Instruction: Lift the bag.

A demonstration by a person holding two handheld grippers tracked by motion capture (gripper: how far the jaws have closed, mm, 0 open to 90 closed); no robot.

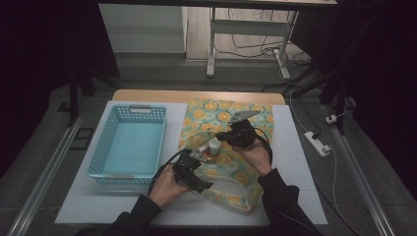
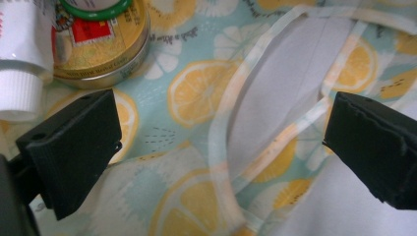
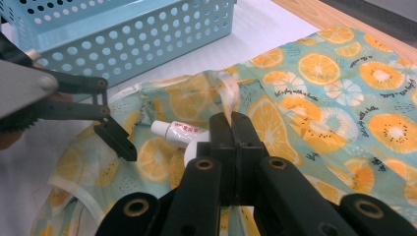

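We have the right gripper [image 3: 231, 123] clamped on the bag [image 1: 231, 142] strap to hold its mouth up, left gripper [image 1: 193, 160] spread wide by the tube [image 3: 172, 132] and tin [image 2: 98, 49] lying on the fabric.

Person: dark long sleeves [image 1: 282, 196], both forearms. Left black two-jaw gripper [image 1: 193, 162]: blocky matte jaws, black cable. Right black two-jaw gripper [image 3: 231, 129]: linkage arms w/ round pivot holes, grey three-cornered top plate [image 1: 243, 116], black cable.
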